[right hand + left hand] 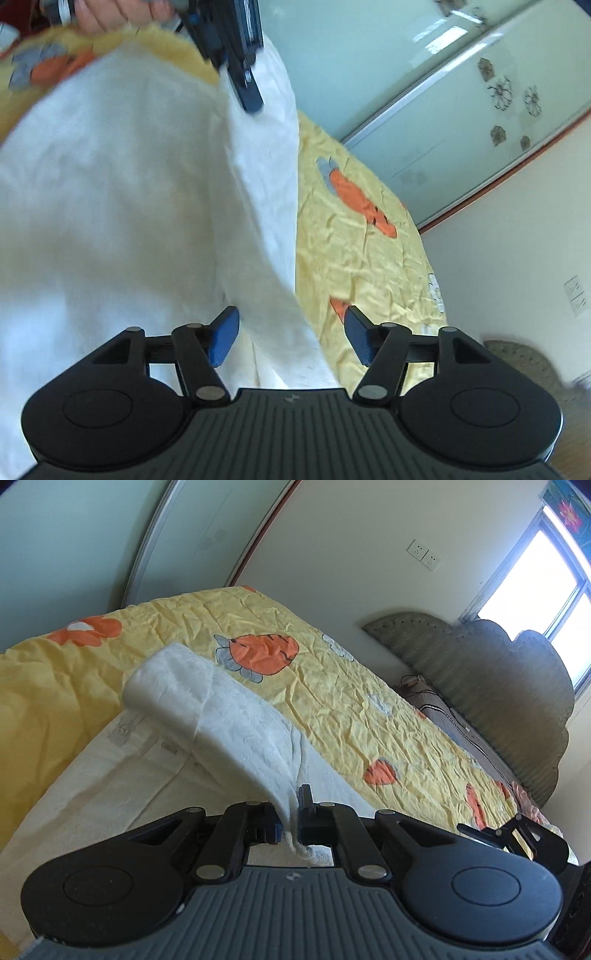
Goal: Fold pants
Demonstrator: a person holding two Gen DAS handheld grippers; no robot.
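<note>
The white pants [221, 716] lie on the yellow bedspread [332, 686]. My left gripper [290, 818] is shut on a raised edge of the pants and lifts a fold of cloth off the bed. It also shows in the right wrist view [251, 99], at the top, pinching the cloth. My right gripper [291, 338] is open, its blue pads [221, 341] on either side of the hanging white fold [266, 206] without gripping it. The right gripper also shows at the right edge of the left wrist view [476, 830].
The bedspread [369, 266] carries an orange carrot pattern. A grey scalloped headboard [498, 686] stands at the far end under a bright window [535, 579]. Glass wardrobe doors [443, 110] stand beyond the bed. A hand [110, 14] holds the left gripper.
</note>
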